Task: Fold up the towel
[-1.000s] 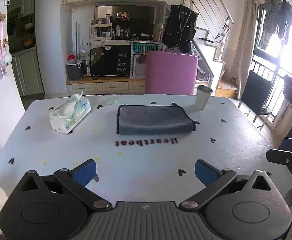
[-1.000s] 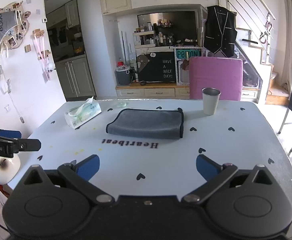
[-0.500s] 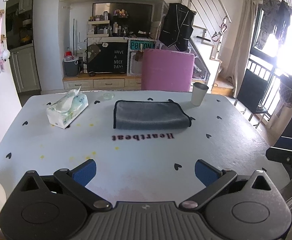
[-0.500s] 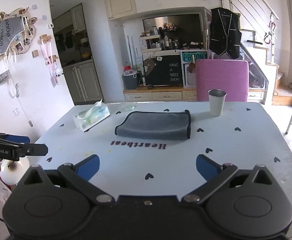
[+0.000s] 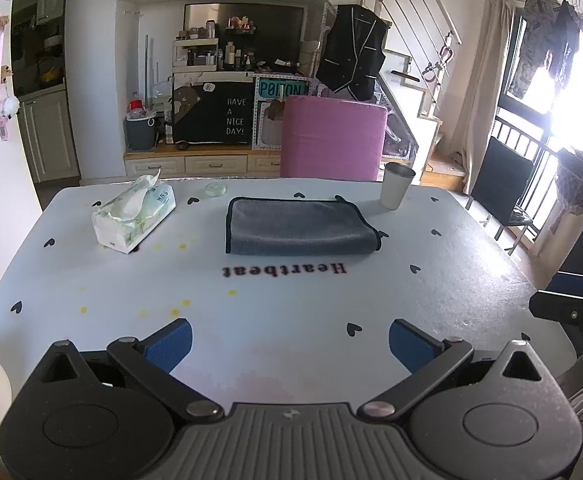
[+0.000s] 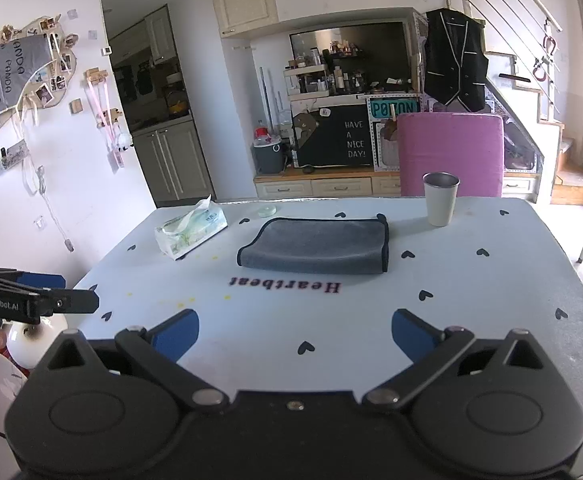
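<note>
Ahead of the open-fingered right gripper [image 6: 295, 330], "Heartbeat" is printed upside down on the white heart-dotted table [image 6: 471, 288]. Beyond, a black board [image 6: 333, 140] reads "HAVE A NICE DAY!". The left gripper [image 6: 35, 302] beside it bears "GenRobot.AI".

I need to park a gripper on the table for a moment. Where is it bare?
The widest bare stretch runs from the "Heartbeat" lettering to both open grippers, left and right. Also bare: right of the folded grey towel, below the steel cup. Crowded along the far edge: tissue pack, small clear dish, towel, cup.
</note>
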Motion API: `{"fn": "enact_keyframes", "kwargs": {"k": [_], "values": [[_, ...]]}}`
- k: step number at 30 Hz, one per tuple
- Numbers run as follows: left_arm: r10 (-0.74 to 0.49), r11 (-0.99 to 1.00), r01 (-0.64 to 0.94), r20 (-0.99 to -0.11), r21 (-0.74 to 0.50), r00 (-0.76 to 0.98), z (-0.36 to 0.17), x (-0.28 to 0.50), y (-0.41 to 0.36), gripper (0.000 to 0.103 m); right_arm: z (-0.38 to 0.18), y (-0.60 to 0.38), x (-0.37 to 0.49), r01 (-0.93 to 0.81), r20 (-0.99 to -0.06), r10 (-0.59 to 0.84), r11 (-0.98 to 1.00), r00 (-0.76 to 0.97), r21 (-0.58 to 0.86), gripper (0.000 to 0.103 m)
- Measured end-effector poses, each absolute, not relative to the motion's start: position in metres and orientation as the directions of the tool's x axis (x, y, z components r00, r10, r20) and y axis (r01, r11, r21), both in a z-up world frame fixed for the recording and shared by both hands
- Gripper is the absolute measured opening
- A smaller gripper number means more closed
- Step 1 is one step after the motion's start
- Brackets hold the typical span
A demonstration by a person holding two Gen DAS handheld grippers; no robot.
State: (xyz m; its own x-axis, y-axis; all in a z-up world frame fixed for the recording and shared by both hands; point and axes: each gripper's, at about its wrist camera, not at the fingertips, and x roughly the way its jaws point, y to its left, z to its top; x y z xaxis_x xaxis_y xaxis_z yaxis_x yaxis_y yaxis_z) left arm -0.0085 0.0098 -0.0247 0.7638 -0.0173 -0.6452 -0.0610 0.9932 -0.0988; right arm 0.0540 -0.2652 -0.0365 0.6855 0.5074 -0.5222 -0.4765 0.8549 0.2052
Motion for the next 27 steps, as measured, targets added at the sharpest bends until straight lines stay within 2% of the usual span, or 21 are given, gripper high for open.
{"fn": "enact_keyframes", "kwargs": {"k": [27], "values": [[-0.019, 0.993, -0.058, -0.645, -0.098, 0.764, -0.0247, -0.0087, 0.0098, 0.103, -0.0403, -0.2626, 0.0560, -0.482, -0.529, 0.509, 0.853, 0.679, 0.202, 0.103]]}}
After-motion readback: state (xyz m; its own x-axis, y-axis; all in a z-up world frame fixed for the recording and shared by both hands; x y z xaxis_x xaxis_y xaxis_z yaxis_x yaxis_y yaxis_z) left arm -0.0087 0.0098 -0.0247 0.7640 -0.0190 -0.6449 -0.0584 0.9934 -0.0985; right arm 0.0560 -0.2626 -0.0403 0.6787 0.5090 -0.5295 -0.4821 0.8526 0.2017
